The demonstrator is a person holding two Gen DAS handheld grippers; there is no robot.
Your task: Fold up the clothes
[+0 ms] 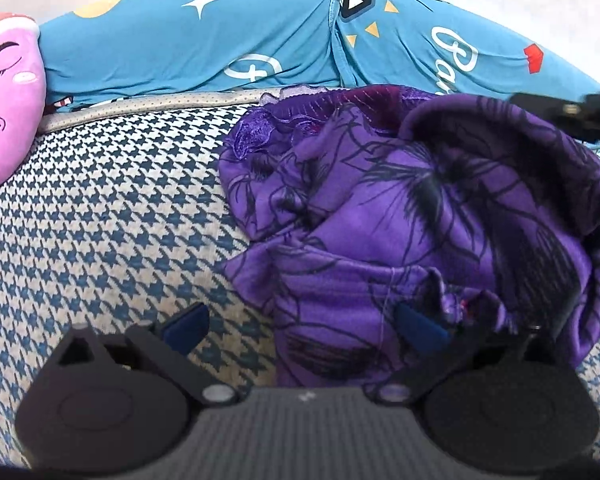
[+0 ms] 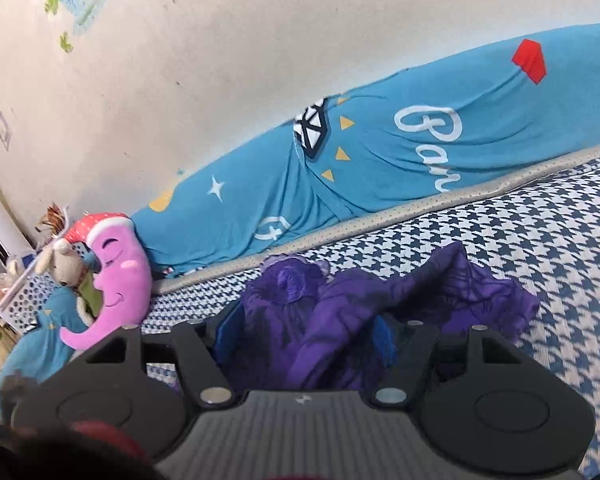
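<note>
The houndstooth blue-and-white mattress (image 1: pixel 100 208) fills the room's low ground, with a long blue printed bolster (image 1: pixel 220 40) lying along its far edge against the wall. A pink moon-shaped plush cushion (image 1: pixel 8 96) leans at the far left corner. The crumpled purple flower-print garment (image 1: pixel 400 216) sits in a heap near the far edge, not yet spread. The left gripper (image 1: pixel 304 324) hangs over its near hem, jaws apart, nothing pinched. The right gripper (image 2: pixel 304 336) has its jaws apart too, with cloth bunched between them; whether the pads press it I cannot tell. This looks like the opening step: next, catch two edges and pull the heap flat.
</note>
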